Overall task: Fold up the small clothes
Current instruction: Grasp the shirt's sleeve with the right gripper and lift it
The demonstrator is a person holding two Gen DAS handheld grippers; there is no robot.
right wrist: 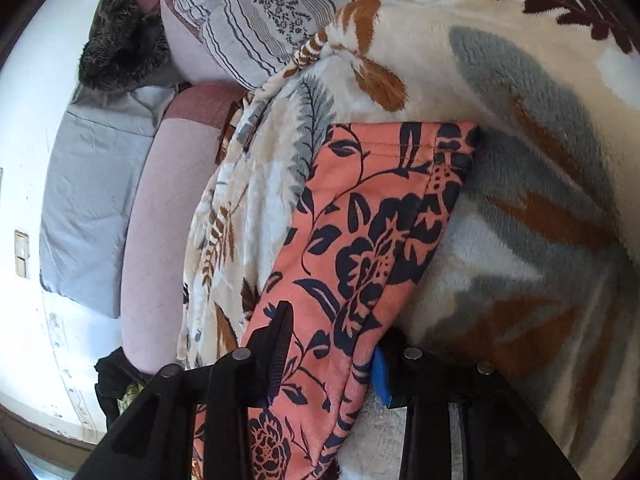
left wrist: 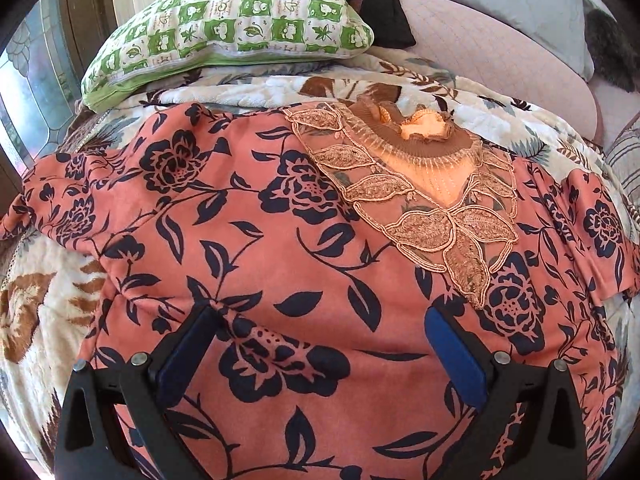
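The top (left wrist: 280,240) lies spread flat on the blanket (left wrist: 40,312), lace collar (left wrist: 420,184) away from us. Left tongs (left wrist: 320,344) hang over its lower body, jaws wide apart, gripping nothing. Right tongs (right wrist: 332,356) have a sleeve (right wrist: 372,220) between their fingers, clamped on the fabric.

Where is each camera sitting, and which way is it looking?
Left wrist: sits on the left gripper, looking forward and down over the pink flowered top spread on the leafy blanket, toward the green pillow; its two blue-padded fingers show, apart.
Right wrist: sits on the right gripper, rolled sideways, looking along the top's sleeve; its black fingers show with the sleeve between them.
Both see: the same top and blanket.
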